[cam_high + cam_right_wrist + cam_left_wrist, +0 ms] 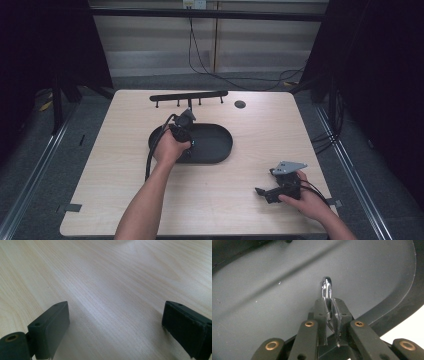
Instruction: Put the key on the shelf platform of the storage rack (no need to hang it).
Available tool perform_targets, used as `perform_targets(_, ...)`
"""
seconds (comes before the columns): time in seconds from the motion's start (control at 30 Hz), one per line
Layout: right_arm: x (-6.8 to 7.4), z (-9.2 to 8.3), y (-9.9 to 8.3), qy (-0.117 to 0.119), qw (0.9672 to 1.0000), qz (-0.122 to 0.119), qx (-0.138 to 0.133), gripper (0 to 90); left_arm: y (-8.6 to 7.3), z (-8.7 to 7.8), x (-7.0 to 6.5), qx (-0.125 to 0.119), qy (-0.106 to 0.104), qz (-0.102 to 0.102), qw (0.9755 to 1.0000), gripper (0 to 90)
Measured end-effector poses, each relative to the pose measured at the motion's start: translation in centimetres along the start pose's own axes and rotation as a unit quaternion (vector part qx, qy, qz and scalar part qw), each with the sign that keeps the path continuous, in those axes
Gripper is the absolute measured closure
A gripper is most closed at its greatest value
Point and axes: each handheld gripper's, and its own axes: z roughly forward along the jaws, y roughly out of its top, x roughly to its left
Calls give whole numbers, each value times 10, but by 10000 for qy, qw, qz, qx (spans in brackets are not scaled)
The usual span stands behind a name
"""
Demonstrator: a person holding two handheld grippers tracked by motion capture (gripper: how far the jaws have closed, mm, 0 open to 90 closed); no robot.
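A shiny chrome metal loop (326,287) sticks up from between the closed jaws of my left gripper (331,303), which is shut on it. Beneath it lies the dark floor of a black oval tray (274,290). In the high view the left gripper (183,131) hangs over the left half of that tray (215,145), with the hand around it; the loop is too small to make out there. My right gripper (262,192) rests low near the front right of the wooden table (250,130). Its jaws (115,322) stand wide apart over bare wood with nothing between them.
A black bar with several short pegs (189,96) lies along the table's far edge. A small dark round spot (240,104) sits to its right. Cables run across the floor behind the table, and dark frames stand at both sides.
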Motion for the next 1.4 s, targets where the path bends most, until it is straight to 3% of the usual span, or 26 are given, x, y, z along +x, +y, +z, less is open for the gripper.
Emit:
perform_targets(0.33,0,0,0,2,10000,-2,-1,70,-1,0,0,-31,81,36,10000,772)
perform_targets(0.97,0,0,0,-5,10000,3,-7,70,-10,-17,2,-241,-25,-71,9997,668)
perform_targets(1.07,0,0,0,-5,10000,4,-7,70,-12,-18,2,-237,-48,-114,9996,634)
perform_targets(1.4,0,0,0,-5,10000,3,-7,70,-17,-22,0,-249,-178,11,9995,507)
